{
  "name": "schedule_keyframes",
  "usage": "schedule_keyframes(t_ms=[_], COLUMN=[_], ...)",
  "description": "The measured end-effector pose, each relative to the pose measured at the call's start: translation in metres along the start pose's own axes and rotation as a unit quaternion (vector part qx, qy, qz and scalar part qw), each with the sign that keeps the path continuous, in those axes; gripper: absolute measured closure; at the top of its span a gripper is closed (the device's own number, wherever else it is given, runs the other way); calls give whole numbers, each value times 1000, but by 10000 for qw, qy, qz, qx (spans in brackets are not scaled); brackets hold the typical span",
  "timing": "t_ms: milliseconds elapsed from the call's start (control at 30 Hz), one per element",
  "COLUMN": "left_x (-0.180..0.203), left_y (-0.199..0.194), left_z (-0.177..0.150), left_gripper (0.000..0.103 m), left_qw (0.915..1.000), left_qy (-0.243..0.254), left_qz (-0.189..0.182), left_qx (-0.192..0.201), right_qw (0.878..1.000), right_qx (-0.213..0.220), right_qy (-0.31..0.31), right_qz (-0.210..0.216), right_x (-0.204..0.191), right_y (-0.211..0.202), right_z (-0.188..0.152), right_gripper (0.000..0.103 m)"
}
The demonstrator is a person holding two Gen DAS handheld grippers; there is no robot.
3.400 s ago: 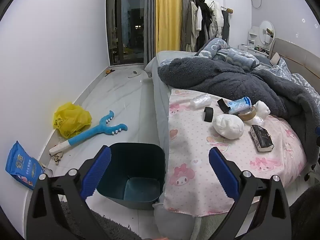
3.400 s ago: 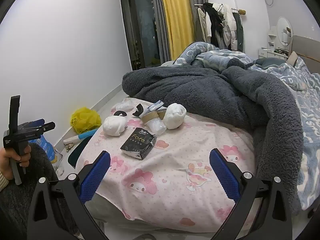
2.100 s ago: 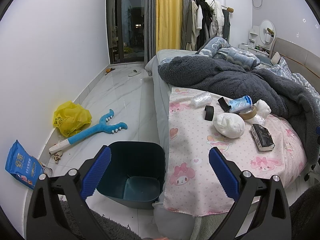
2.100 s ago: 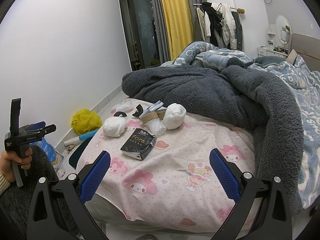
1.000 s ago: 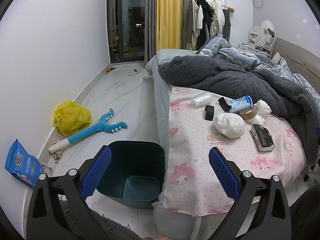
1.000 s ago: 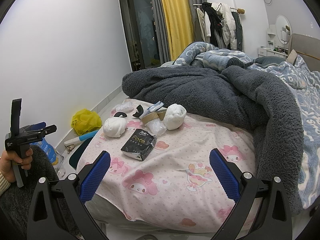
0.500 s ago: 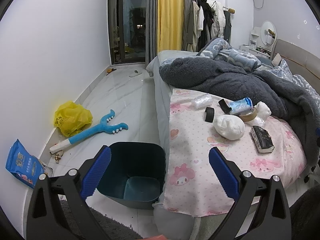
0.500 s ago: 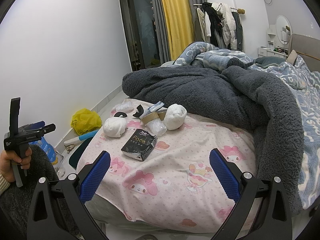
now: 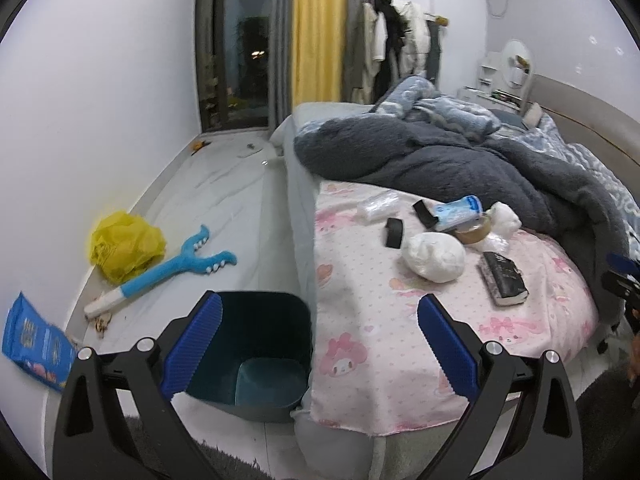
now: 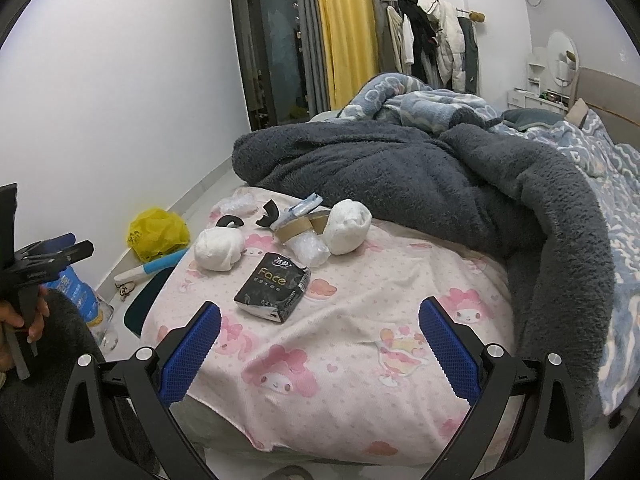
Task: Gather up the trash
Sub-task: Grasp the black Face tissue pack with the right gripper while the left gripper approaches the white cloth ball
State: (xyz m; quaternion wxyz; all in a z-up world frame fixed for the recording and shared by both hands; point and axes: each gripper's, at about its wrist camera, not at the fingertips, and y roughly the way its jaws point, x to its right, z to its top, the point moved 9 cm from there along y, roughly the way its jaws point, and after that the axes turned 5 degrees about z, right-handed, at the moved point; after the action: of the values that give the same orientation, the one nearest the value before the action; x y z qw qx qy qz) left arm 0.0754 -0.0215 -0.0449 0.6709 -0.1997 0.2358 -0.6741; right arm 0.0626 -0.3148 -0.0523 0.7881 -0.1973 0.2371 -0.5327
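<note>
- Left wrist view: the left gripper (image 9: 318,334) is spread wide and holds nothing; it hovers above the near edge of the bed.
- A dark teal bin (image 9: 256,344) stands on the floor, touching the side of the bed, below the left blue pad.
- On the pink sheet (image 9: 360,320) lies the trash: a white wad (image 9: 435,257), a black tissue pack (image 9: 503,278), a tape roll (image 9: 474,232), a blue-and-white wrapper (image 9: 458,210), two black scraps and a clear plastic piece (image 9: 378,204).
- On the floor by the wall lie a yellow bag (image 9: 126,245) and a blue toy (image 9: 176,268).
- Right wrist view: the right gripper (image 10: 318,344) is likewise wide apart and empty, hanging over the sheet near the tissue pack (image 10: 274,286).
- Beyond the pack lie two white wads (image 10: 219,249) (image 10: 347,226), with the tape roll (image 10: 296,229) between them.
- A grey fleece blanket (image 10: 440,184) is heaped behind the trash.
</note>
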Motion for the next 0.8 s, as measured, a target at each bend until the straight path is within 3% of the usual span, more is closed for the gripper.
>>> schedule_keyframes(t_ms=[300, 533, 800], left_x=[14, 27, 45], left_y=[23, 45, 70], left_z=[12, 18, 23], left_gripper=[4, 6, 9], left_qw=[9992, 9954, 9864], left_qy=[260, 454, 354], left_qz=[-297, -840, -1589], left_qx=[-50, -89, -205], right_qw=[9997, 9986, 9964], right_qx=[-208, -440, -762], right_qy=[103, 278, 301], right_qz=[-39, -18, -235], right_x=[-19, -31, -36], right_y=[41, 79, 124], right_z=[2, -4, -17], right_gripper=[3, 3, 3])
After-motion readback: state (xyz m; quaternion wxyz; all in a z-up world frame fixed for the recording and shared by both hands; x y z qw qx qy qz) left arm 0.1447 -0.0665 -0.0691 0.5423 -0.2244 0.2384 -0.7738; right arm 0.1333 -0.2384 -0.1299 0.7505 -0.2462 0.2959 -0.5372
